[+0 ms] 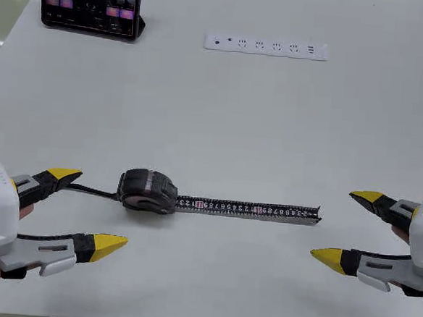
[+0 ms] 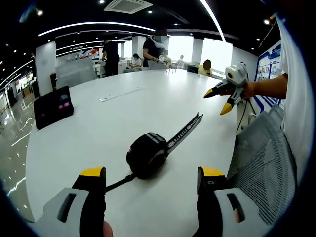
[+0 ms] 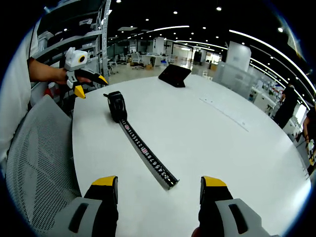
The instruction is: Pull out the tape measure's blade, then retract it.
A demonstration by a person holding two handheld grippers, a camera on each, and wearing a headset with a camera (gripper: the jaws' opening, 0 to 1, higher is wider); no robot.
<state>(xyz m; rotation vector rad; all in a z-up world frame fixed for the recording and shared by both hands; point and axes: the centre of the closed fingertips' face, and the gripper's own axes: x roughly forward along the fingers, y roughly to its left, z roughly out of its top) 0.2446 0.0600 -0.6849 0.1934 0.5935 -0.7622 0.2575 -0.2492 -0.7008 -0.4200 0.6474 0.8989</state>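
Note:
A black tape measure point(image 1: 148, 191) lies on the white table point(image 1: 222, 116), its blade point(image 1: 248, 209) drawn out to the right, flat on the top. A black strap trails left from the case. My left gripper point(image 1: 92, 210) stands open just left of the case, which lies ahead of its yellow tips point(image 2: 147, 154). My right gripper point(image 1: 346, 227) is open a little right of the blade's end hook point(image 1: 317, 211). In the right gripper view the blade point(image 3: 146, 153) runs from near the tips back to the case point(image 3: 117, 105). Neither gripper holds anything.
A white power strip point(image 1: 266, 46) lies at the back of the table, and a dark tablet on a stand point(image 1: 92, 4) sits at the back left. A mesh chair back point(image 2: 266, 163) stands by the table's near edge. People stand far off across the room.

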